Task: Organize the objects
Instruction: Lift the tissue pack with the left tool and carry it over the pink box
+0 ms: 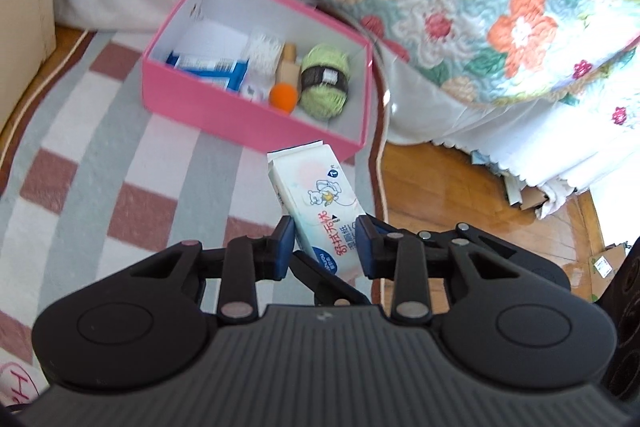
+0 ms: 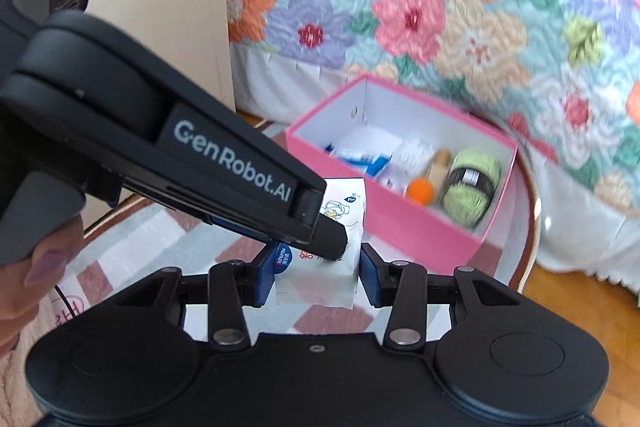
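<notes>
A white pack of wet wipes [image 1: 320, 203] with a cartoon print sits between the blue pads of my left gripper [image 1: 326, 247], which is shut on it above the checked rug. In the right wrist view the same pack [image 2: 320, 279] also lies between the pads of my right gripper [image 2: 318, 277], which looks closed against its sides, and the left gripper's body [image 2: 160, 139] reaches in from the upper left. A pink box [image 1: 224, 111] beyond holds a blue pack, a white item, a wooden piece, an orange ball [image 1: 284, 95] and green yarn [image 1: 324, 83].
A round checked rug [image 1: 100, 147] lies under the box. A bed with a floral quilt [image 1: 440, 7] rises behind and to the right. A beige cardboard box [image 2: 160, 27] stands at the left. Wooden floor [image 1: 460, 207] shows to the right, with cardboard scraps under the bed.
</notes>
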